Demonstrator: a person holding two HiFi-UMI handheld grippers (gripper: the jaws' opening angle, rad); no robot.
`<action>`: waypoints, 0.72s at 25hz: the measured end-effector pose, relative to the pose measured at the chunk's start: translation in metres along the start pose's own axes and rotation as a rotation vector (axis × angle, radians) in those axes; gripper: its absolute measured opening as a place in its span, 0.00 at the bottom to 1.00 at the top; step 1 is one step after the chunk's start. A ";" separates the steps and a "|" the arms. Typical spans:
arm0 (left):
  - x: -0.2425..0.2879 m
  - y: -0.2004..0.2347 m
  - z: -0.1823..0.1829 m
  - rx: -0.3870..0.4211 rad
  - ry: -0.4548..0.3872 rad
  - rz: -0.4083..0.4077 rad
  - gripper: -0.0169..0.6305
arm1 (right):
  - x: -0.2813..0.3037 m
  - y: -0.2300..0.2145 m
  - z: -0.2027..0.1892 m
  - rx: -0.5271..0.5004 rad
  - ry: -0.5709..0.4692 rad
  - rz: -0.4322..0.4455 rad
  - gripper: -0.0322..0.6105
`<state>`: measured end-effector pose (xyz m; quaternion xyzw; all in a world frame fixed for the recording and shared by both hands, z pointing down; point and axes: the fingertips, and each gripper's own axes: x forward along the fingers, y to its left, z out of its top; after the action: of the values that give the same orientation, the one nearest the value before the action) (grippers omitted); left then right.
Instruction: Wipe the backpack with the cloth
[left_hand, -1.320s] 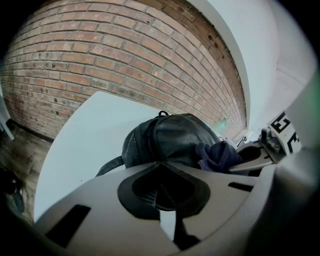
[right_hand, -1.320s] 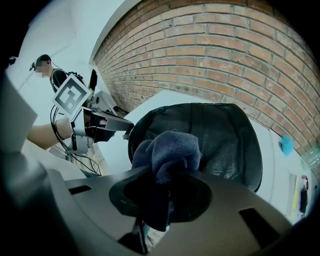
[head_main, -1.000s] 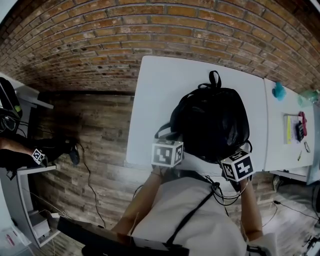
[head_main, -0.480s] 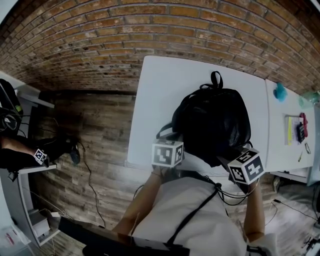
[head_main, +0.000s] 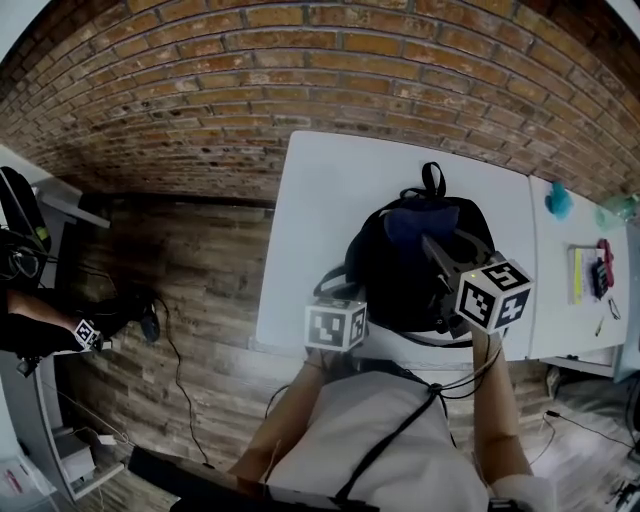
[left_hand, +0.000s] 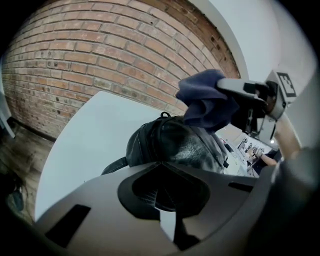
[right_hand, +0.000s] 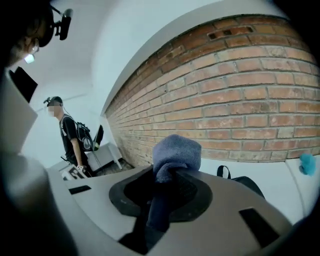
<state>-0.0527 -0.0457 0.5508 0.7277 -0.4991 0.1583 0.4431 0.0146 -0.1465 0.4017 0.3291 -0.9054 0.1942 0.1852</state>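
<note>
My right gripper (right_hand: 167, 176) is clamped on the crumpled blue terry cloth (right_hand: 176, 149) above the black backpack (head_main: 400, 275). My left gripper (left_hand: 172, 210), jaws together and empty, sits at the near edge of the white table (head_main: 310, 200), which is bare to the left.

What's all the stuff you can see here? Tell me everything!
Backpack: one, black, on the table.
Cloth: one, blue, held over the backpack.
Table: one, white, under the backpack.
Second table: one, white, to its right.
Teal thing: one, on the second table.
Wall: brick, behind the tables.
Floor: wood, left of the table.
Person: one, dark clothes, standing across the room.
Right claw: shut on the cloth.
Left claw: shut, at the backpack's near edge.
</note>
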 end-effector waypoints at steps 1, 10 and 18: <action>0.001 -0.001 0.000 0.001 -0.001 -0.005 0.03 | 0.013 -0.006 -0.003 -0.010 0.015 -0.032 0.17; 0.001 -0.001 0.001 -0.007 0.003 -0.004 0.03 | 0.087 -0.021 -0.081 -0.081 0.358 -0.136 0.17; 0.001 0.007 0.003 -0.019 0.002 0.001 0.03 | 0.082 -0.009 -0.104 -0.115 0.461 -0.116 0.17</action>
<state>-0.0592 -0.0500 0.5531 0.7231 -0.5005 0.1543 0.4503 -0.0166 -0.1461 0.5310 0.3164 -0.8283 0.2012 0.4163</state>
